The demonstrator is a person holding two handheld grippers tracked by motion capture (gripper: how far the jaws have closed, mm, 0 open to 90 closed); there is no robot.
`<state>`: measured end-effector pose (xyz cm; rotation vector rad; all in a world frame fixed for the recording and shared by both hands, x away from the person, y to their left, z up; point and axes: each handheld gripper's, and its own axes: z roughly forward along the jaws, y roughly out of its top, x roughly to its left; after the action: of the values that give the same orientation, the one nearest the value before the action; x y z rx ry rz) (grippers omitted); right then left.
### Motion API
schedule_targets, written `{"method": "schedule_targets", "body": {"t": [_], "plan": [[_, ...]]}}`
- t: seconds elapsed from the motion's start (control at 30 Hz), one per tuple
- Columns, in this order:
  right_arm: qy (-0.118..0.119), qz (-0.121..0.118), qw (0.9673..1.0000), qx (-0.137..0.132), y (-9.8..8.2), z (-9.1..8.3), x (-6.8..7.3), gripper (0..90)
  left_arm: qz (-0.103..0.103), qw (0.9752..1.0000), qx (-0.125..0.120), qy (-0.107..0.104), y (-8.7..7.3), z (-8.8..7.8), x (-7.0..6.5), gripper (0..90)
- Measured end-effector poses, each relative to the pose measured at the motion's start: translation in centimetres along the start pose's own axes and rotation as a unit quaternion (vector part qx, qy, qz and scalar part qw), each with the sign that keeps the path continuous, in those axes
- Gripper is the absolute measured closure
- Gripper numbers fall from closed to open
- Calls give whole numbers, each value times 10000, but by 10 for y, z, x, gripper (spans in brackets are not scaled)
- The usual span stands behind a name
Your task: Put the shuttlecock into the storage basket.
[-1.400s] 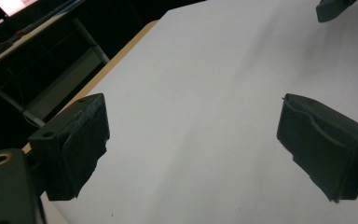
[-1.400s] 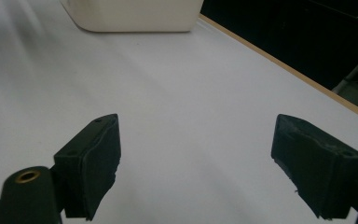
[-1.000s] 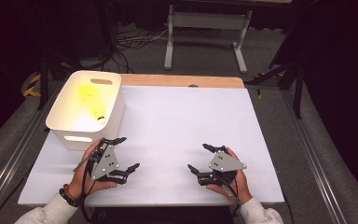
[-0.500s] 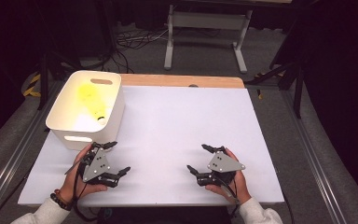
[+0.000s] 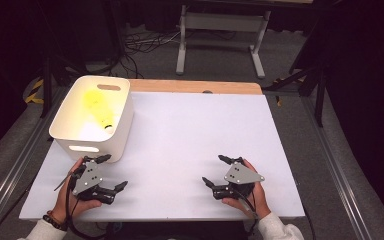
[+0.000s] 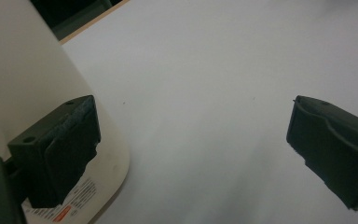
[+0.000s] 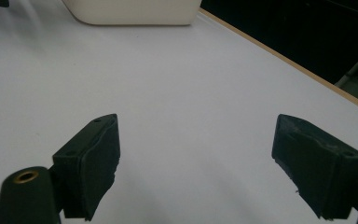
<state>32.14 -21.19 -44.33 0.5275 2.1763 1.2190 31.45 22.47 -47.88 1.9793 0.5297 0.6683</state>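
Resting on a white table [image 5: 190, 135], two hand-held grippers sit at the near edge, one in each of the person's two hands, with one white bin beyond them. The left gripper [image 5: 111, 172] lies at the near left, just in front of the bin, its jaws spread wide with nothing between them; they have just been opening further. In the left gripper view one jaw stands against the rounded lower corner of the bin's wall, where a small printed label shows, though whether jaw and wall touch cannot be told, while the other jaw hangs over bare tabletop. The right gripper [image 5: 216, 171] lies at the near right, well apart from the left one, its jaws likewise wide and empty over the bare white surface. Each gripper carries one grey three-cornered plate on top and trails one cable back toward the wrist. Farther off, at the left side of the table, the white bin [image 5: 65, 131] stands upright, its long axis running away from the person toward the wooden strip along the table's far edge, with one slot handle in the near wall and one in the far wall. One yellow object [image 5: 99, 107] lies inside it, too washed out by glare to identify.
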Motion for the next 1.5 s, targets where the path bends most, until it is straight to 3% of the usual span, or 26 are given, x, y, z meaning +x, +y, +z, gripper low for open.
{"method": "schedule_targets", "body": {"t": [0.17,0.6,0.93,1.37,1.5], "plan": [[-22,6,10000,-39,0,-2,-1,155,-239,9997,-26,42,-6,-7,3,37],[-110,-16,9999,-81,2,-1,-1,160,-200,9998,-86,42,-7,-10,1,41],[-71,-38,10000,-43,2,1,1,160,-53,10000,-72,-3,-4,-8,-2,46],[-101,-25,9999,-3,0,0,1,159,-122,9999,-86,-52,-4,-7,-2,46],[-129,-4,9999,-4,0,0,1,159,-38,10000,-63,-47,-3,-6,-2,47]]}}
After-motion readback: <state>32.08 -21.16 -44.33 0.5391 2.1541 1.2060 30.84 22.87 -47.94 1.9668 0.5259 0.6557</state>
